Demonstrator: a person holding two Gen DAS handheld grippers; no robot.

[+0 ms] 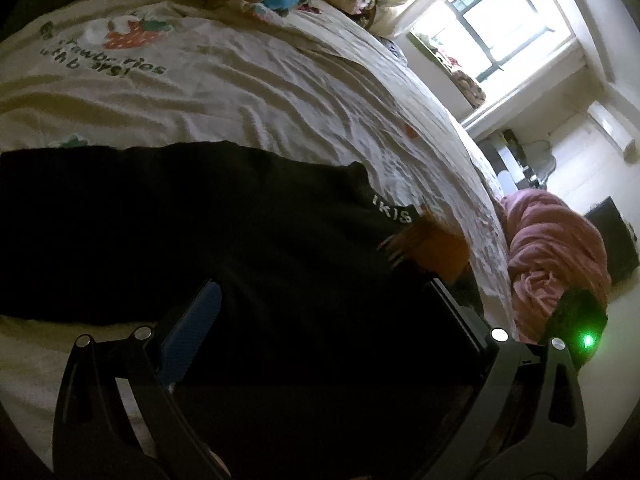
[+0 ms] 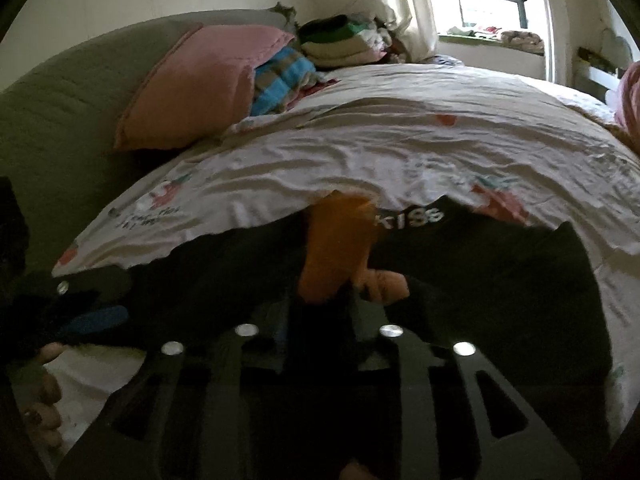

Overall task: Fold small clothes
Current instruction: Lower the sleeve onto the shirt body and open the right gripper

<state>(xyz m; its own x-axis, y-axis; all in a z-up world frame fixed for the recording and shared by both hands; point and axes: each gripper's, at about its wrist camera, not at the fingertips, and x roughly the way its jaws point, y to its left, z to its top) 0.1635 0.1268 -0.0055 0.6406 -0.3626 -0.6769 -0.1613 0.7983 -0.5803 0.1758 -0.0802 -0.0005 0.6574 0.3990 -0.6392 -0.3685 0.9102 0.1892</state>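
Wrinkled strawberry-print bedding [image 2: 400, 152] carries the black garment [image 1: 180, 232], spread near the bed's edge. The left gripper [image 1: 320, 312] stands wide over it; the right gripper [image 2: 328, 276], narrowly parted, meets its orange-patched waistband [image 2: 412, 216]. A shallow pinch could slip, dragging the fold crooked.

Open bedsheet [image 2: 400, 152] beyond black garment [image 2: 500, 272]; pink pillow [image 2: 192, 88] blocks far-left.
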